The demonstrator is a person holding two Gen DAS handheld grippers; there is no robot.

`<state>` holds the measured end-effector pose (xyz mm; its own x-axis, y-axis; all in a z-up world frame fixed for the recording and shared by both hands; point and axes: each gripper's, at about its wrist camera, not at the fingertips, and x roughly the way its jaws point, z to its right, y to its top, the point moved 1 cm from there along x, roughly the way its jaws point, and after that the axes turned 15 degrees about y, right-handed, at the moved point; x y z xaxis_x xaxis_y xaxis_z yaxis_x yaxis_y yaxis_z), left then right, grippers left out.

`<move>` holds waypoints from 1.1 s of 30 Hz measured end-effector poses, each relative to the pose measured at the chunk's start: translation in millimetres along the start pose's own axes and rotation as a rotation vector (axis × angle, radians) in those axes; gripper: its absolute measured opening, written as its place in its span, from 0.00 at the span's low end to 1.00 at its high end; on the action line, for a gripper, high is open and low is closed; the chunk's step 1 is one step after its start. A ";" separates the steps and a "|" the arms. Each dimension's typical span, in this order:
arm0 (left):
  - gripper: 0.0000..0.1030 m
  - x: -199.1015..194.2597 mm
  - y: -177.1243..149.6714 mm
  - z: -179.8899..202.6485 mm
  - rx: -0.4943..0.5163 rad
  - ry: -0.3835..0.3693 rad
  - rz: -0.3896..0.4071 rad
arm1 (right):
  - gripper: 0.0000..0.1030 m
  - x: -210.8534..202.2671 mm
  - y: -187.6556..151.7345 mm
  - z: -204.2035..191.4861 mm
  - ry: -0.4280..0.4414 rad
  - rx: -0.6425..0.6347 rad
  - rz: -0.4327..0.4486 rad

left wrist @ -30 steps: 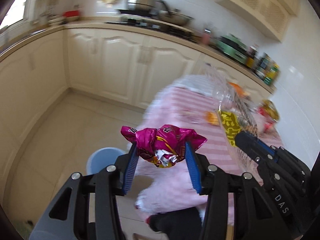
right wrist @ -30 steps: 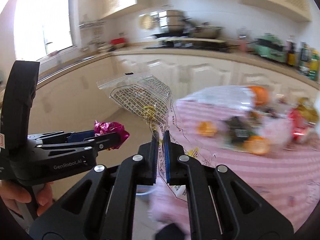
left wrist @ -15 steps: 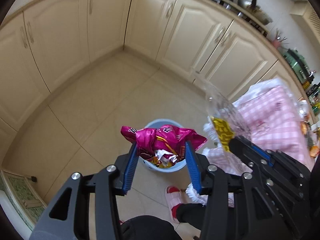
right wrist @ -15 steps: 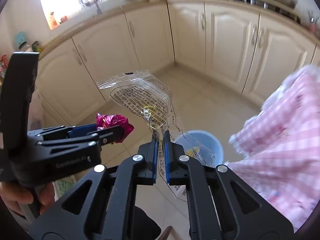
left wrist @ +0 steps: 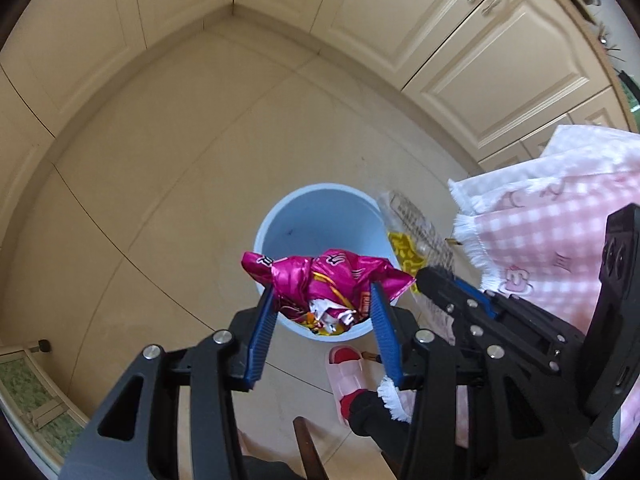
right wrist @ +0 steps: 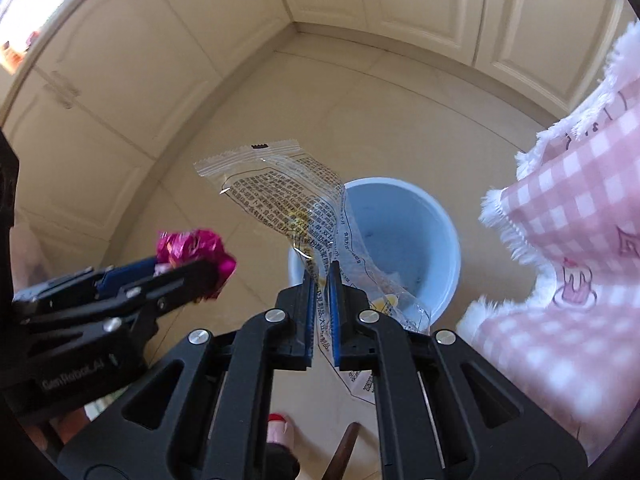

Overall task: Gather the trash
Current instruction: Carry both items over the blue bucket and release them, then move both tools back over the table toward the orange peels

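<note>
Trash fills both claws: a crumpled magenta foil snack wrapper (left wrist: 326,286) is clamped between the blue ribbed pads of the left gripper (left wrist: 323,308), its shiny creased folds bulging above the fingertips with a white and yellow inner lining showing low in the gap. The right gripper (right wrist: 321,280) has its jaws nearly together, pinching a flat clear plastic wrapper printed with black text (right wrist: 288,196), whose serrated sealed edge fans toward the upper left of the frame while its tail hangs below the pads.

Just beyond both sets of fingertips stands a round pale blue plastic bin (left wrist: 316,216), seen from above at centre frame, smooth-walled and with a few dark specks inside. It sits on glossy beige floor tiles (left wrist: 160,168) ringed by cream panelled cabinet doors (left wrist: 480,52) along the upper edges. A pink-and-white checked tablecloth with a white fringe (left wrist: 552,232) drapes at the right.

The left wrist view alone shows a foot in a pink slipper with a red sock (left wrist: 346,372) at lower centre, just beside the bin, and the yellow print on the clear wrapper. The right wrist view alone shows that wrapper's full spread and the left gripper from the side, at mid left.
</note>
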<state>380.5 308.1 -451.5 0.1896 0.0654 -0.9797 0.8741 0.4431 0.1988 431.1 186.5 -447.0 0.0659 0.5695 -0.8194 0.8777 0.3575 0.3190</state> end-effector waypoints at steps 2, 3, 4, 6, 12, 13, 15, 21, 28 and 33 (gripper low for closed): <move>0.44 0.6 0.9 0.1 0.002 0.003 -0.020 | 0.08 8.4 6.6 9.3 -0.010 0.014 -0.012; 0.44 -1.5 -0.6 0.4 0.003 0.002 -0.027 | 0.10 10.2 6.0 12.5 -0.004 0.025 -0.015; 0.44 -3.3 -1.3 0.6 0.005 0.002 -0.033 | 0.20 11.0 7.4 15.2 -0.009 0.034 -0.011; 0.44 -10.0 -3.1 -2.7 0.000 0.004 -0.040 | 0.29 10.3 7.5 18.8 -0.024 0.045 0.000; 0.44 0.4 2.4 -4.1 -0.002 0.009 -0.057 | 0.44 1.1 7.4 31.9 -0.066 0.078 0.030; 0.44 2.5 2.6 -2.7 -0.001 0.013 -0.061 | 0.46 -2.2 5.6 32.4 -0.076 0.082 0.040; 0.44 6.7 3.2 2.2 0.001 0.016 -0.071 | 0.50 -6.7 2.7 34.7 -0.080 0.090 0.049; 0.44 16.4 5.8 20.0 0.028 0.037 -0.089 | 0.51 -13.7 -4.6 37.9 -0.135 0.049 0.056; 0.46 16.3 12.4 36.3 0.048 0.026 -0.087 | 0.54 -20.4 -18.2 50.6 -0.196 0.028 0.055; 0.51 7.7 13.8 46.0 0.080 0.011 -0.087 | 0.56 -33.1 -20.3 53.7 -0.216 0.022 0.081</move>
<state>414.6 273.6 -455.1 0.1068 0.0398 -0.9935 0.9202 0.3746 0.1139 436.6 120.7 -451.9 0.2346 0.4230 -0.8752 0.8756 0.2992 0.3793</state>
